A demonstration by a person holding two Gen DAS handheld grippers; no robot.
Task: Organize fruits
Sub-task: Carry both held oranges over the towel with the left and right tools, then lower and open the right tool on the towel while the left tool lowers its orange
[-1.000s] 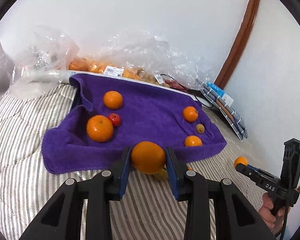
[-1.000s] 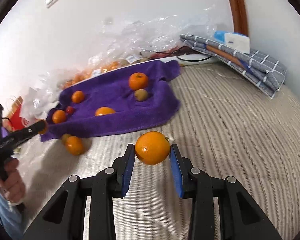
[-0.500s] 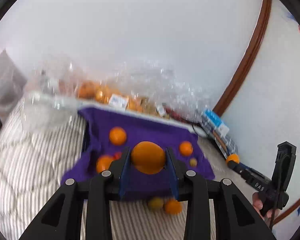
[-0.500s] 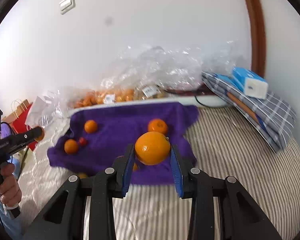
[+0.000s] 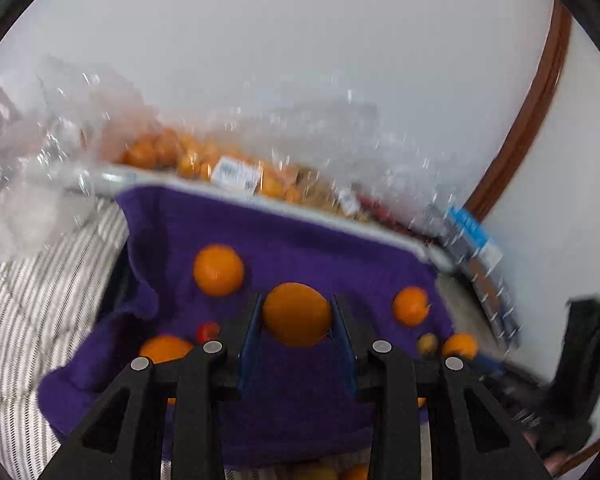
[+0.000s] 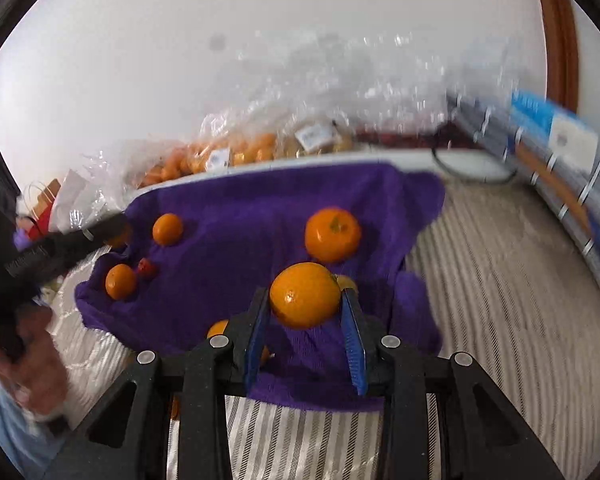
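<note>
Two black grippers, each clamped narrow on a round orange fruit. Left gripper (image 5: 297, 316) angled downward, blue pads pressed on both sides of its orange (image 5: 297, 314), held in the air over the crumpled purple towel (image 5: 300, 248). Right gripper (image 6: 305, 308) also tilted down over the towel's near edge, pads squeezing a dimpled orange (image 6: 305, 294). Loose oranges lie on the towel, one large (image 6: 332, 234), plus a small red fruit (image 6: 146, 267). Striped grey bedding (image 6: 500, 280) sits under the towel. Person's hand (image 6: 40, 364) grips the left handle, blurred. Clear plastic bags of fruit (image 5: 204, 156) sit behind, against the white wall.
</note>
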